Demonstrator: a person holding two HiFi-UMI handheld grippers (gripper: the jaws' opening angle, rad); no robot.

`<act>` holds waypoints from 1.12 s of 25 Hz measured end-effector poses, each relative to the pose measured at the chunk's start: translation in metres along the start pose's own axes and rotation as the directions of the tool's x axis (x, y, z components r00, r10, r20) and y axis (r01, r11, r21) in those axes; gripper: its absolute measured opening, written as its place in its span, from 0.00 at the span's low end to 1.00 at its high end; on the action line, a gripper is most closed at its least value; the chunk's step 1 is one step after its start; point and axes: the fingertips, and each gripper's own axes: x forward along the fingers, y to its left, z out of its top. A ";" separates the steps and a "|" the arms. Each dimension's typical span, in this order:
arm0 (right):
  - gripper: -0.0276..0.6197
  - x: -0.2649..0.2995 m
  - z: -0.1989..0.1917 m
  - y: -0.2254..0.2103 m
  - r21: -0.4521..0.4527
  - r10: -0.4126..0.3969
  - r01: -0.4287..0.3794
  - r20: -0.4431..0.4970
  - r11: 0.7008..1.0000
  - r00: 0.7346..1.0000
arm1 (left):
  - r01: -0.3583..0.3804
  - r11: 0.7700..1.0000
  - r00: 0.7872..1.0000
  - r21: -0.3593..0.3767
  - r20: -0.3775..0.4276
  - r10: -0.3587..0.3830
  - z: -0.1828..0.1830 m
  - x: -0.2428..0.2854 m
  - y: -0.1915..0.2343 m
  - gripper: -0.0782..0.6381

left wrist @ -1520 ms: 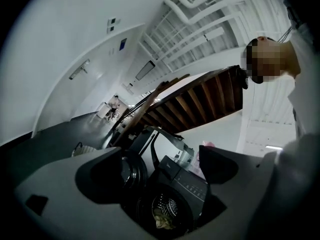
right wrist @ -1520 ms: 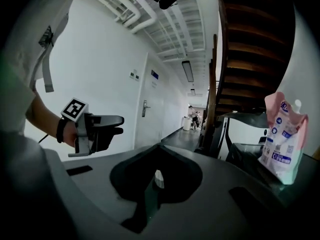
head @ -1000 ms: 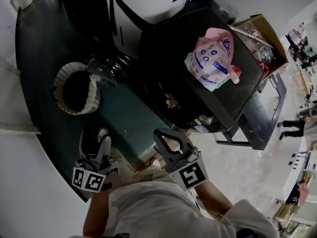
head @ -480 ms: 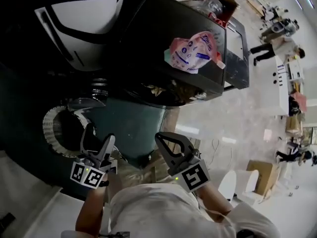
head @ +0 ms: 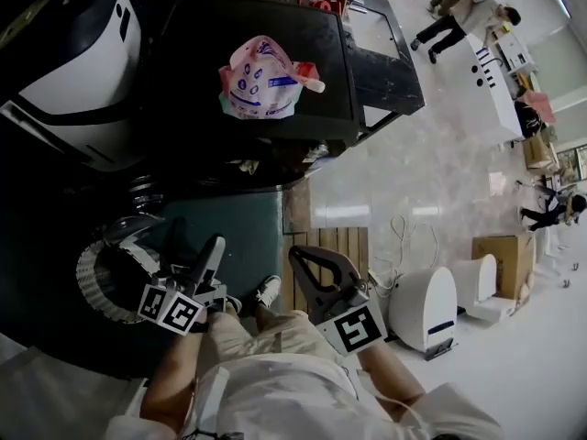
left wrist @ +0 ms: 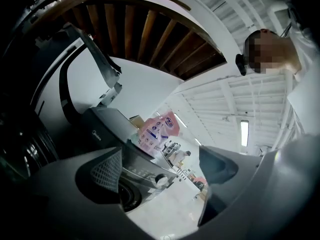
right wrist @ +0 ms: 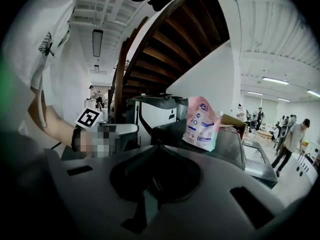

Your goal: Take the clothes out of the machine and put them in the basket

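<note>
The washing machine (head: 197,53) stands at the top of the head view, a black box with a pink pouch (head: 261,79) lying on its lid. In the left gripper view its front shows a round knob and, below that, the dark round door. The basket (head: 85,287) sits on the dark floor mat below and to the left of the machine, its pale woven rim turned up toward the camera. Its inside is too dark to tell whether any clothes lie in it.

The left hand-held gripper (head: 197,257) hangs over the basket's right edge, just beside the rim. Its jaws are spread apart with nothing between them — only the machine's front and the bright floor show through the gap. The right hand-held gripper (head: 301,257) is held to the right of it, over some wooden planks (head: 335,244), near the person's shoe (head: 267,291). Its jaws are pressed together and hold nothing.

A white appliance (head: 73,81) stands just left of the machine. Well off to the right, on the pale floor (head: 413,172), stand a cardboard box (head: 504,257) and a few people.
</note>
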 end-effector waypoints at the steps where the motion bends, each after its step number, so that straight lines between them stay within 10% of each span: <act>1: 0.06 -0.002 -0.005 -0.005 -0.002 -0.011 0.011 -0.003 1.000 1.000 | 0.006 1.000 1.000 -0.011 0.000 -0.006 -0.006 0.004 -0.001 0.76; 14: 0.06 0.072 -0.070 0.001 -0.092 0.028 -0.032 -0.047 0.995 0.998 | 0.003 1.000 1.000 -0.020 0.002 -0.003 -0.061 0.003 0.077 0.76; 28: 0.06 0.217 -0.231 0.010 -0.143 -0.062 0.074 0.087 0.987 0.994 | 0.079 0.997 0.996 -0.012 0.039 -0.079 -0.208 0.035 0.252 0.76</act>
